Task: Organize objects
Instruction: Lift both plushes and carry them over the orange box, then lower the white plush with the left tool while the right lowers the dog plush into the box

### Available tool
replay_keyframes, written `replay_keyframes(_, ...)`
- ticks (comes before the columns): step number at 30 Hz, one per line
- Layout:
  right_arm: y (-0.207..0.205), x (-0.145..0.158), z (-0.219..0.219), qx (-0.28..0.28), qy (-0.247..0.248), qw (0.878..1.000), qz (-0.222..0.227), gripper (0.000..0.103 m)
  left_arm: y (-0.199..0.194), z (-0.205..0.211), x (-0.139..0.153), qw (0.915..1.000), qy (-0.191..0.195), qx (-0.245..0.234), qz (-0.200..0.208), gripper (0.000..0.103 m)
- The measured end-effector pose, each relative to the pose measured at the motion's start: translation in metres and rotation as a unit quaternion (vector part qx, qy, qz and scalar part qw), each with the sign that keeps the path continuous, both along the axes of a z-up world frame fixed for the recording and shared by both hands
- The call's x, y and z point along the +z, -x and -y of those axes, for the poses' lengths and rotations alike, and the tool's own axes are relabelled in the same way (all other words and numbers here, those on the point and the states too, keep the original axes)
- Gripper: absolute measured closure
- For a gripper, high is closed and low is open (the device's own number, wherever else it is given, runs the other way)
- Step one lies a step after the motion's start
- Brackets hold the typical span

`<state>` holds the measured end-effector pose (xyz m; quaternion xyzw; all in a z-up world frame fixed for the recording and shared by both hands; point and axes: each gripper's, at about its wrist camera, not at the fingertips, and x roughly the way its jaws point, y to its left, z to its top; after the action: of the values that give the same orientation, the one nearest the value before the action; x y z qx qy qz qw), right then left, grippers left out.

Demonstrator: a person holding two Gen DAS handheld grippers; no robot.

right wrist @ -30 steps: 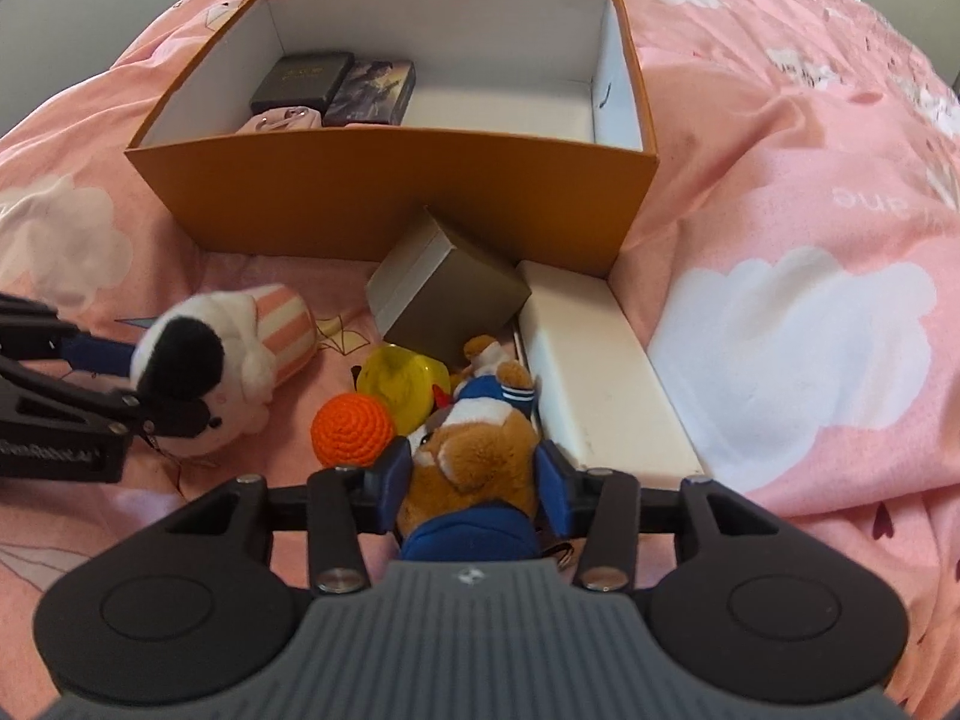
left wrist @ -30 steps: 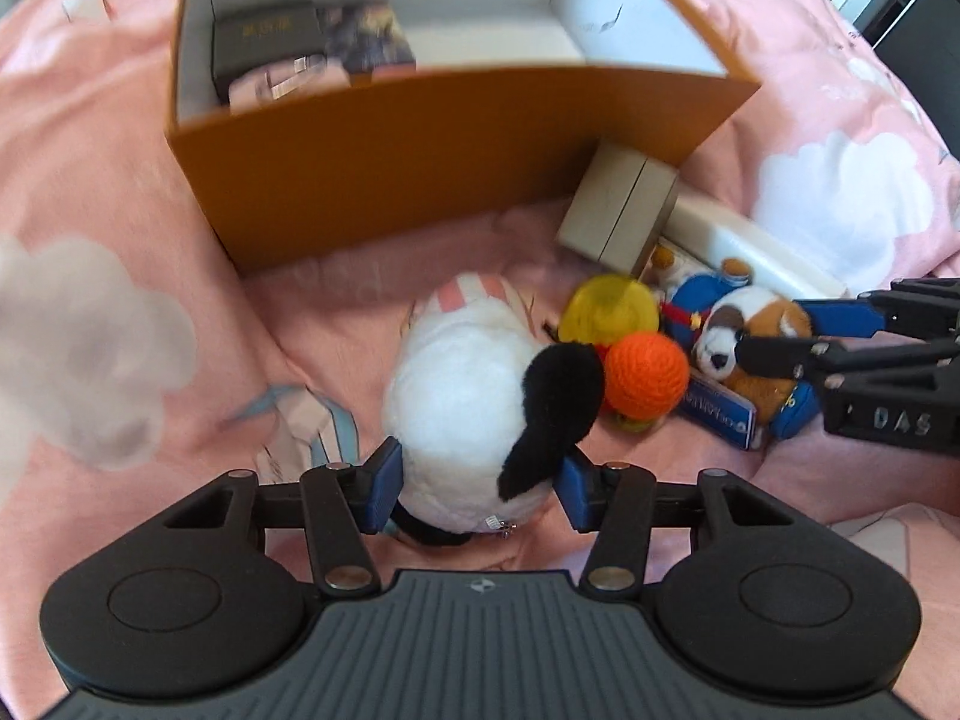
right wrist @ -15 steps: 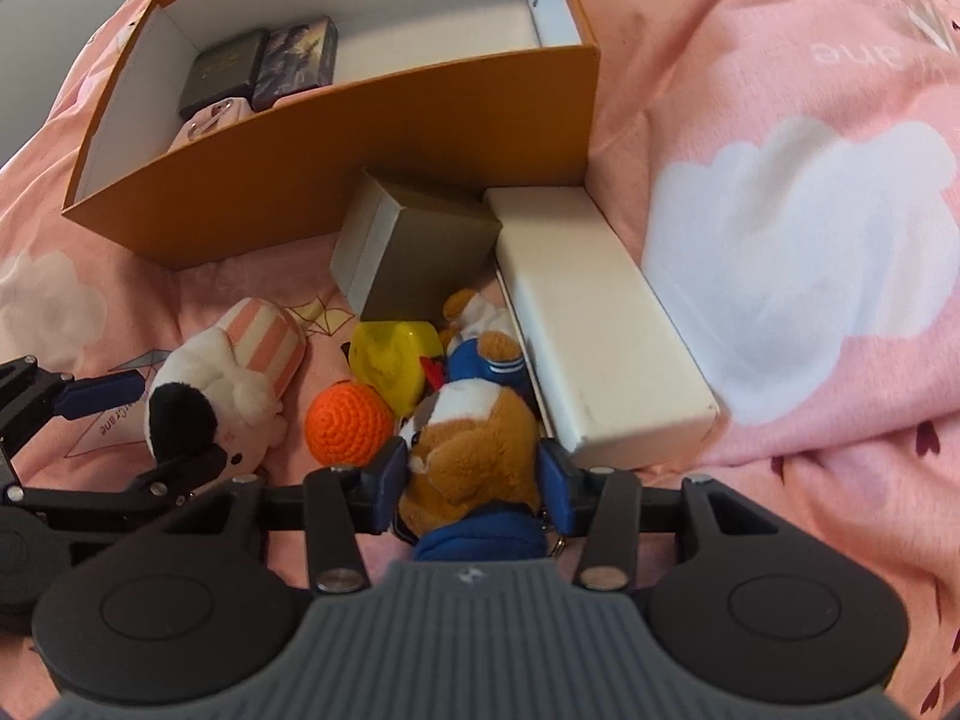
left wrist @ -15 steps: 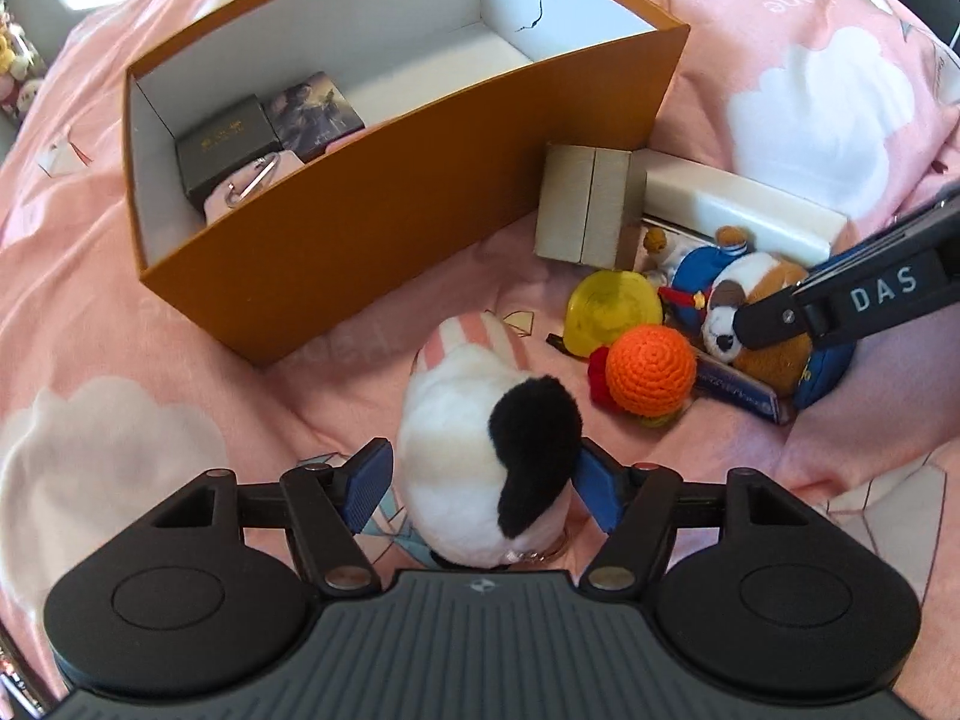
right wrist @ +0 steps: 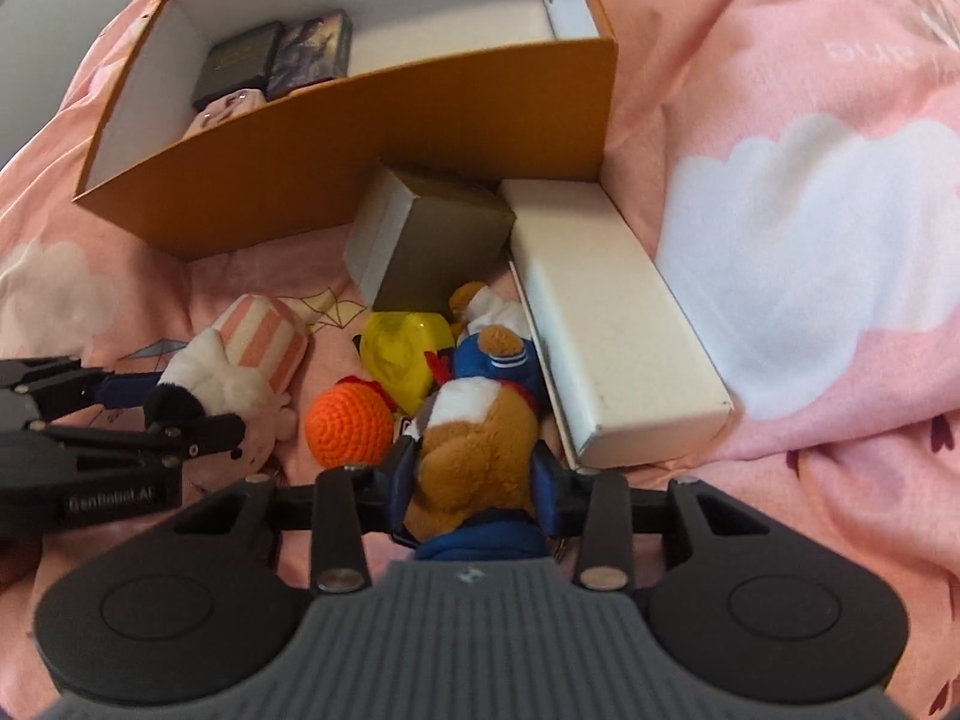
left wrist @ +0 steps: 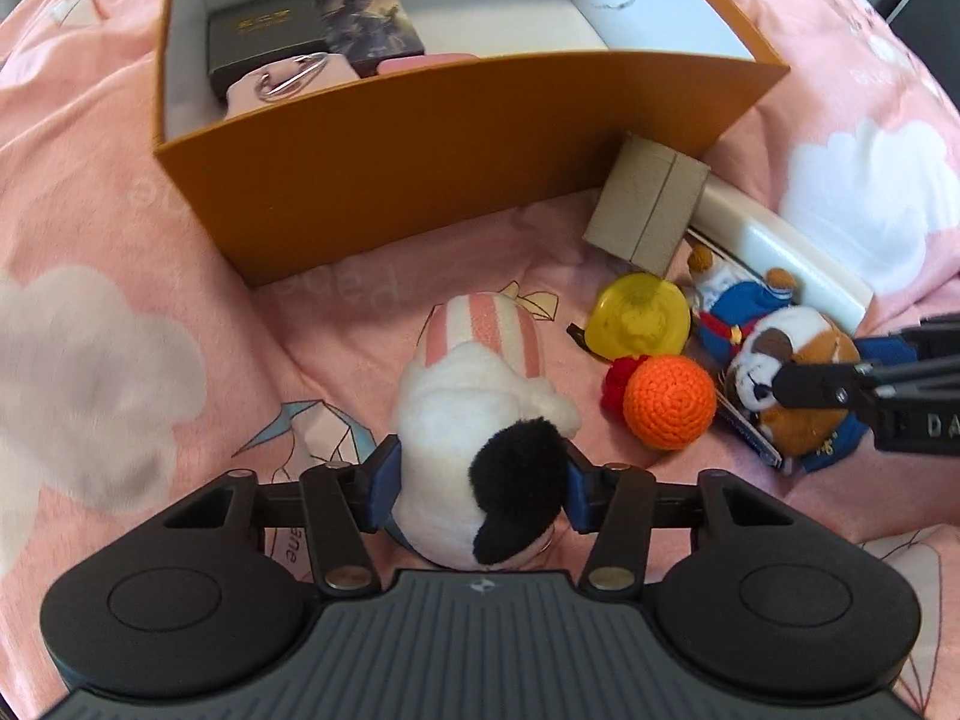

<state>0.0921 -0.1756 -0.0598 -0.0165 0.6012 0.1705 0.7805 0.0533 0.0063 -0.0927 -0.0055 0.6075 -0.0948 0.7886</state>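
Observation:
A white plush (left wrist: 474,420) with a black ear and pink-striped end lies on the pink bedspread. My left gripper (left wrist: 480,486) is closing on it, and both blue pads touch its sides. To the right lies a brown-and-white dog plush (right wrist: 474,450) in blue clothes. My right gripper (right wrist: 474,474) is closing on it, pads pressed into the fur. The left wrist view shows the dog plush (left wrist: 792,372) between the right gripper's fingers (left wrist: 804,381). The orange box (left wrist: 420,150) stands open behind, with two dark boxes and a pink item in its left end.
Between the plushes lie an orange crochet ball (left wrist: 669,402), a yellow toy (left wrist: 642,315) and a small bear in blue (left wrist: 738,300). A tan carton (left wrist: 648,210) leans on the orange box. A long white box (right wrist: 606,312) lies to the right.
The left jaws spread wider around the white plush, then came in against its sides. The right jaws tightened on the dog plush and the right wrist rolled.

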Motion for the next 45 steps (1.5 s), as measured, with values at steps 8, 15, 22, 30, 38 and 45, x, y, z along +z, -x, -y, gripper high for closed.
replay_keyframes(8, 0.014, 0.024, 0.004, 0.011, -0.013, 1.0, 0.023, 0.063, 0.011, -0.013, 0.029, 0.9989, 0.032, 0.027, 0.023, 0.046)
replay_keyframes(15, 0.018, 0.053, 0.009, 0.021, -0.054, 0.998, 0.039, 0.063, 0.014, -0.019, 0.064, 0.9948, 0.077, 0.035, 0.056, 0.046)
replay_keyframes(22, 0.017, 0.1, 0.01, 0.03, -0.083, 0.989, 0.116, 0.063, 0.002, -0.022, 0.104, 0.9864, 0.128, 0.037, 0.097, 0.046)
replay_keyframes(30, -0.012, 0.143, 0.005, 0.046, -0.106, 0.97, 0.215, 0.063, -0.04, -0.028, 0.143, 0.9698, 0.172, 0.058, 0.163, 0.046)
replay_keyframes(38, -0.074, 0.145, -0.011, 0.042, -0.12, 0.959, 0.254, 0.063, -0.104, -0.03, 0.124, 0.9555, 0.207, 0.123, 0.171, 0.046)
replay_keyframes(45, -0.129, 0.09, -0.03, 0.036, -0.12, 0.976, 0.175, 0.063, -0.131, -0.026, 0.063, 0.9598, 0.203, 0.16, 0.108, 0.046)
